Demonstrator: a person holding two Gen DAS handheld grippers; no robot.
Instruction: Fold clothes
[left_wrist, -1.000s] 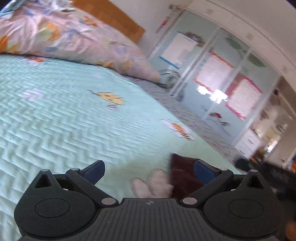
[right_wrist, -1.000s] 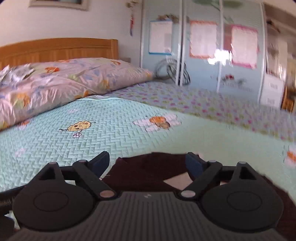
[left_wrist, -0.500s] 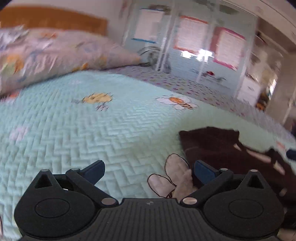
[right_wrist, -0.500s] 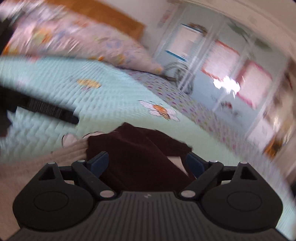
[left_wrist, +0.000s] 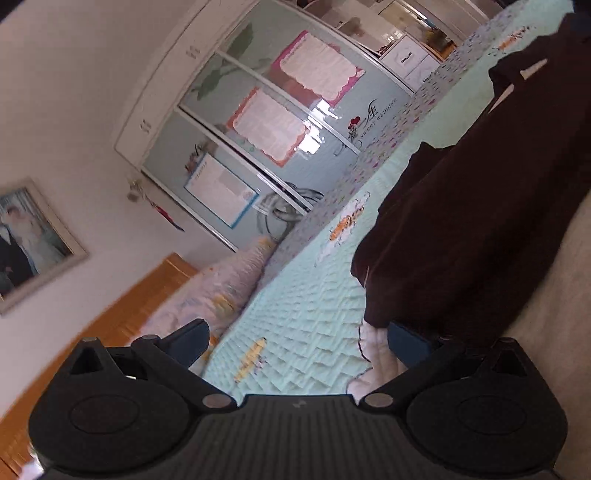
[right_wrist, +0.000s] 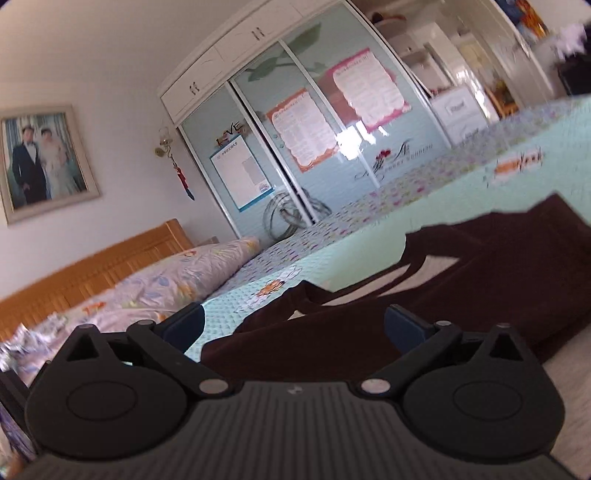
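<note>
Both sets of fingers spread wide, nothing gripped; dark maroon garment on bed.

L gripper: my view is rolled hard, fingers apart w/ only mint quilted bedspread between them; maroon garment lies to the right, its near edge just at my right fingertip, contact unclear. R gripper: fingers apart, garment spread on the bed ahead and between them, not pinched. Far: floral pillow, wooden headboard, wardrobe w/ sliding doors, framed wedding photo on wall.
</note>
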